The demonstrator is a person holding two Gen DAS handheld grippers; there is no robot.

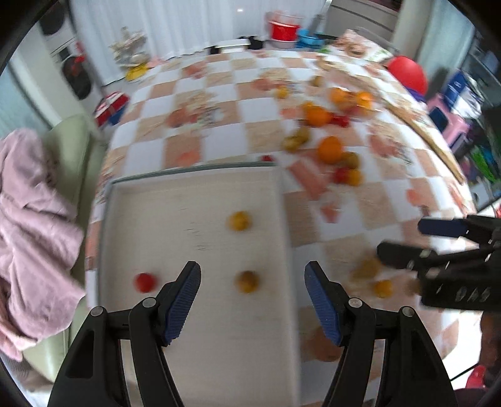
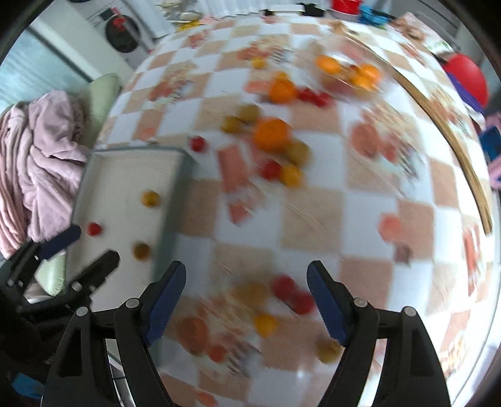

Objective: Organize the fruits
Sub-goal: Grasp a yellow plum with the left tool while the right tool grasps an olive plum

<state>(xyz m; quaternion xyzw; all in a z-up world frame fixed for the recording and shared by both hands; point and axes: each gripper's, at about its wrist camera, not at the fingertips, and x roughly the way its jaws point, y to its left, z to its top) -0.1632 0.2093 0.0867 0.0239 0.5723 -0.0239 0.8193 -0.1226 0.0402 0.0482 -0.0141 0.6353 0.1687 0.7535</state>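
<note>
A white tray [image 1: 175, 313] lies at the table's near left and holds a red tomato [image 1: 144, 281] and two yellow fruits [image 1: 239, 220] [image 1: 247, 281]. My left gripper [image 1: 253, 281] is open and empty above the tray's right part. My right gripper [image 2: 245, 281] is open and empty over loose small fruits: red ones [image 2: 292, 292], a yellow one [image 2: 265, 324] and an olive one [image 2: 328, 350]. The tray also shows in the right wrist view [image 2: 125, 175]. Oranges [image 2: 271, 133] and more small fruits lie further back. Both views are motion-blurred.
The checkered tablecloth [image 2: 313, 219] covers the table. A pink blanket [image 1: 31, 234] lies on a green chair left of the tray. Red and blue containers [image 1: 283, 29] stand at the far edge. A red ball [image 1: 407, 73] sits off the right side.
</note>
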